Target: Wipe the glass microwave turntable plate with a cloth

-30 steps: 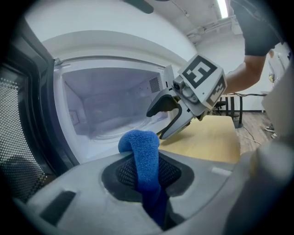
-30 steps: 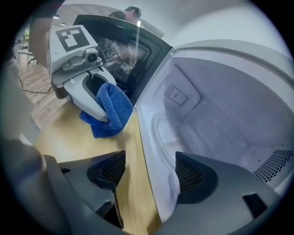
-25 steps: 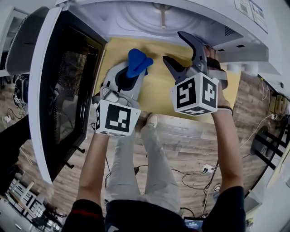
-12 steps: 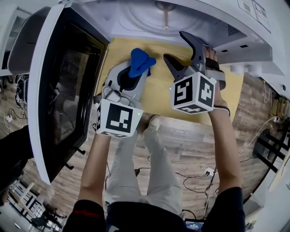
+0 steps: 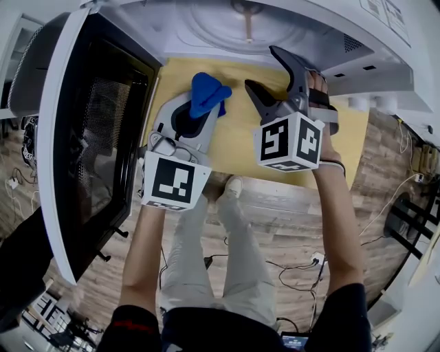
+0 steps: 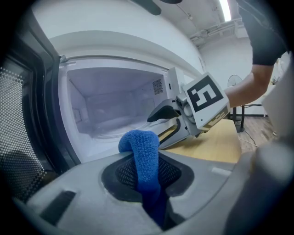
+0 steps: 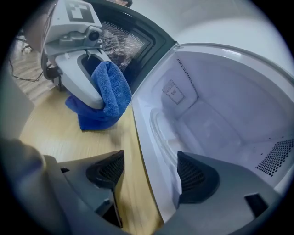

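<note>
The left gripper (image 5: pixel 204 104) has its fingers clamped on the blue cloth (image 5: pixel 208 91) above the surface (image 5: pixel 240 137). The right gripper (image 5: pixel 263 71) has its fingers wide apart, holding nothing. The glass turntable plate (image 5: pixel 216 27) lies inside the open microwave (image 5: pixel 137 20).

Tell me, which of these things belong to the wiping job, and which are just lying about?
Part of the job:
- blue cloth, clamped in the left gripper
- right gripper, open and empty
- open microwave, with the glass plate faintly visible inside

Just lying about:
- cables on the floor
- mesh chair beyond the microwave door
</note>
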Action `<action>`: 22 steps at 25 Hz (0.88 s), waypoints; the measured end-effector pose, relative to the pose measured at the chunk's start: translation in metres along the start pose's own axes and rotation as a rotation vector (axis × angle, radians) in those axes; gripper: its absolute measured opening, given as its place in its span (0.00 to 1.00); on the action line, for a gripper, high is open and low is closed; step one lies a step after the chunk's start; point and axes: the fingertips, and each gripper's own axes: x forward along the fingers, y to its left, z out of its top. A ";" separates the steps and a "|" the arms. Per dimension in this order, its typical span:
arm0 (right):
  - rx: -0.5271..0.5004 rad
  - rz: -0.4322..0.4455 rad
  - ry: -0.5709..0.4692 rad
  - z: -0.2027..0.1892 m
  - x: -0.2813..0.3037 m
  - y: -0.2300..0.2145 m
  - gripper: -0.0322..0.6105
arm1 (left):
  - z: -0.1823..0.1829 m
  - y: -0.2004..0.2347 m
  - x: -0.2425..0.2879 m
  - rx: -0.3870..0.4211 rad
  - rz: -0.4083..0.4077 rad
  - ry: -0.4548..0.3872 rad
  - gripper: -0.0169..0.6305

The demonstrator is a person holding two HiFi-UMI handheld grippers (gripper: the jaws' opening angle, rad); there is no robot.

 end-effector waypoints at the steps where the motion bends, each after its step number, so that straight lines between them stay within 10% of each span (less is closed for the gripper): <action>1: 0.007 -0.006 -0.006 0.000 0.000 -0.001 0.54 | 0.000 0.001 0.000 -0.006 0.004 0.000 0.12; 22: 0.033 -0.033 -0.034 0.000 0.000 -0.002 0.54 | 0.070 0.070 0.022 0.022 0.196 -0.102 0.12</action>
